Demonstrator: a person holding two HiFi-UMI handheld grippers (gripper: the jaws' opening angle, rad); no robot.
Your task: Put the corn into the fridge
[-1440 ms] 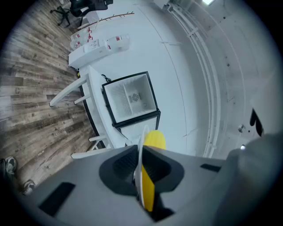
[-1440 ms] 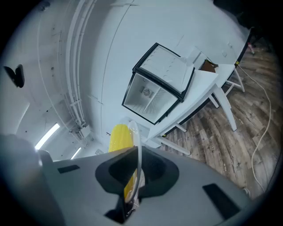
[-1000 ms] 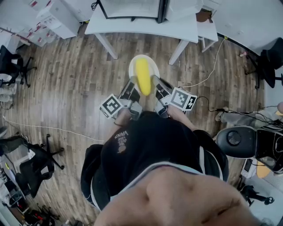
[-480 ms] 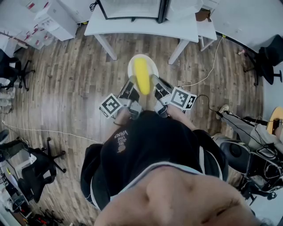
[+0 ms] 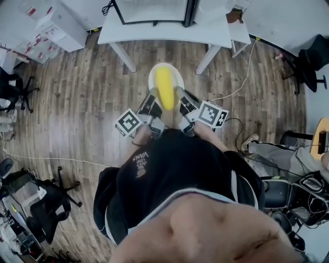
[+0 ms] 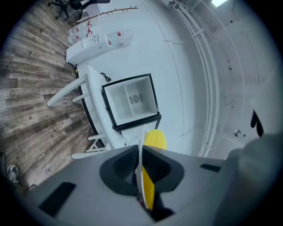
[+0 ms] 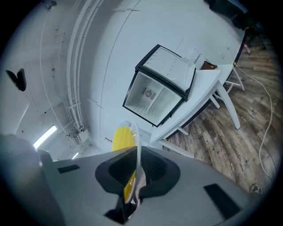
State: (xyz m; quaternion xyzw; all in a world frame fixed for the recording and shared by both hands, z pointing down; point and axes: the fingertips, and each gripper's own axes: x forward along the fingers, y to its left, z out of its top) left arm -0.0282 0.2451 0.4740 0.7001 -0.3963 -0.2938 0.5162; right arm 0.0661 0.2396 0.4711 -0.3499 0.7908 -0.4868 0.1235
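A yellow corn cob lies on a small white plate, carried over the wooden floor in front of me. My left gripper is shut on the plate's left rim and my right gripper on its right rim. In the left gripper view the plate's edge sits between the jaws, with the corn behind it. The right gripper view shows the same: rim clamped, corn beside it. The open fridge stands on a white table ahead, its pale inside facing me.
White boxes sit at the far left by the wall. Office chairs stand at the left and a dark one at the right. A cable runs across the floor right of the table's legs. Someone's legs are at the right.
The floor and furniture have slid slightly down and outward in the head view, as I carry the plate toward the table. Both grips on the plate are unchanged.
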